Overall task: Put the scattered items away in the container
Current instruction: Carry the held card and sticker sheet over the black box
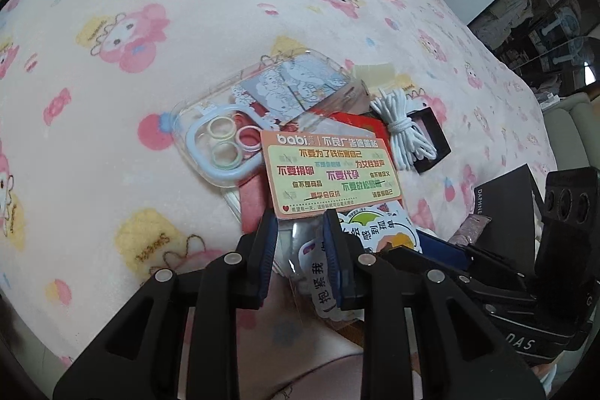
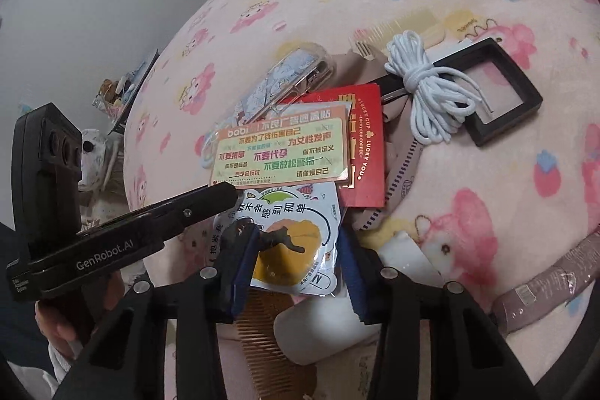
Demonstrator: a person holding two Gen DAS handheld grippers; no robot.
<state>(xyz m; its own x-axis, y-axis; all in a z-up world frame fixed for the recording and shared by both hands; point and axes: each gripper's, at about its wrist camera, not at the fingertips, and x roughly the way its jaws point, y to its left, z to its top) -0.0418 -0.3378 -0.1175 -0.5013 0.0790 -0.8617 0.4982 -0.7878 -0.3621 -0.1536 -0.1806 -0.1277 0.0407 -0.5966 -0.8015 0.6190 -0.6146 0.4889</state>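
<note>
Pink cartoon-print blanket [image 1: 112,137] carries the scattered pile: clear phone case [image 1: 232,122], orange-bordered sticker card [image 1: 332,171], red Lucky Cup envelope [image 2: 365,145], white cord bundle [image 2: 427,89] lying across a black square frame [image 2: 498,89], wooden comb [image 2: 262,317]. Left gripper [image 1: 300,250]: jaws apart over the clear packet at the card's near edge, nothing clamped. Right gripper [image 2: 296,268]: jaws apart, straddling a round cartoon sticker sheet [image 2: 296,242]. Container not identifiable in either view
</note>
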